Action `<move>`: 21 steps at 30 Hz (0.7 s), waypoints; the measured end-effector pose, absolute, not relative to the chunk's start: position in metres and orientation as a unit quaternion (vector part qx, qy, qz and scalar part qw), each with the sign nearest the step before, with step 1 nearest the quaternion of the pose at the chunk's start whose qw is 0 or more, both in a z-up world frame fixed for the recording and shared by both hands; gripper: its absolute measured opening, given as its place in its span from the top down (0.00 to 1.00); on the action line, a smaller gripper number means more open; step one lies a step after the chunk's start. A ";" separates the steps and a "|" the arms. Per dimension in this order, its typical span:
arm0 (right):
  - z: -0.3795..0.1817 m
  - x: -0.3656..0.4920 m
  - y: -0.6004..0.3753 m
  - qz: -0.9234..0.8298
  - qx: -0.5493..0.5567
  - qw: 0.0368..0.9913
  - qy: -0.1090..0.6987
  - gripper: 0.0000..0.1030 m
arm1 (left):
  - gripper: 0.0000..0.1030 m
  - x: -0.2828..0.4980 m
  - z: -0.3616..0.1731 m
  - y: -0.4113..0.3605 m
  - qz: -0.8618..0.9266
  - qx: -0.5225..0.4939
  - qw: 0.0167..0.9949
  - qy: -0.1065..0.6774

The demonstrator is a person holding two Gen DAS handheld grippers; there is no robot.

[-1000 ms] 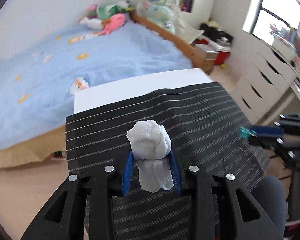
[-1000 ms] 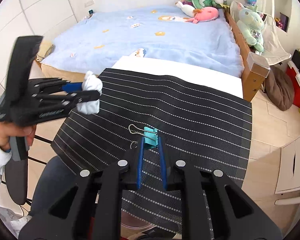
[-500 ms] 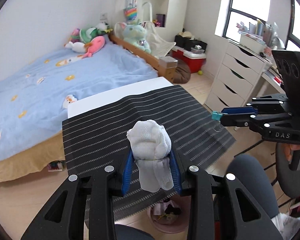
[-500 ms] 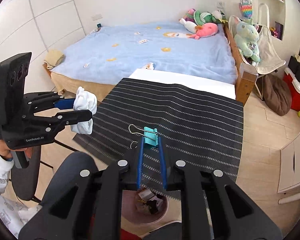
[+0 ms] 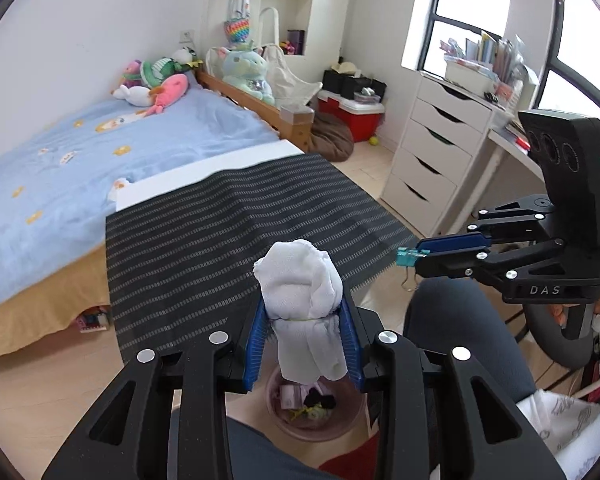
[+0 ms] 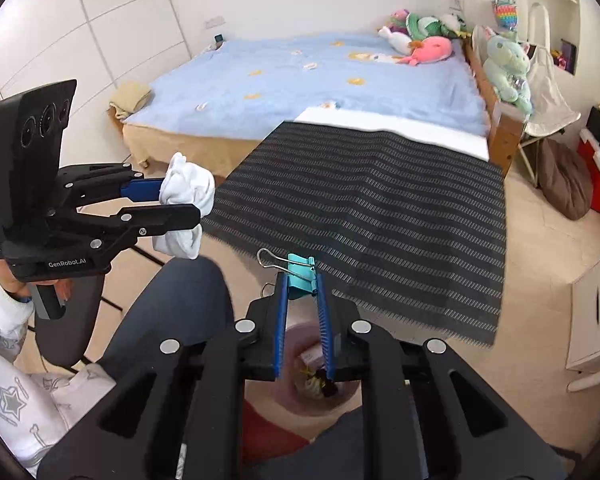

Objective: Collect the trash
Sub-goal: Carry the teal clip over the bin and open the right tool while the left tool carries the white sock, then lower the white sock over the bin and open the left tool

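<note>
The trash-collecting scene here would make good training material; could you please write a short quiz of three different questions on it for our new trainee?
1. True or false: the left tool is shut on a white cloth bundle.
2. Multiple choice: what does the right tool hold? A) a pen B) a teal binder clip C) nothing
3. Fill in: seen from both wrist views, the container below the tools is a pink ___ with trash already in it.

Key: 1 true; 2 B; 3 bin
</note>
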State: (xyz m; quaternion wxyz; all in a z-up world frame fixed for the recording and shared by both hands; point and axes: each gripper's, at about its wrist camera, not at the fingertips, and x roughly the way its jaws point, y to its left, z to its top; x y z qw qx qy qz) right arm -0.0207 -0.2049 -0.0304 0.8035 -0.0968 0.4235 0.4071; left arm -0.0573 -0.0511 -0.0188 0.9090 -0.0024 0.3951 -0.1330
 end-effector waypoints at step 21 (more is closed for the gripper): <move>-0.049 -0.034 -0.200 0.423 -0.085 0.784 0.447 0.14 | 0.68 -0.076 -0.021 -0.045 -0.130 -0.018 0.909 0.395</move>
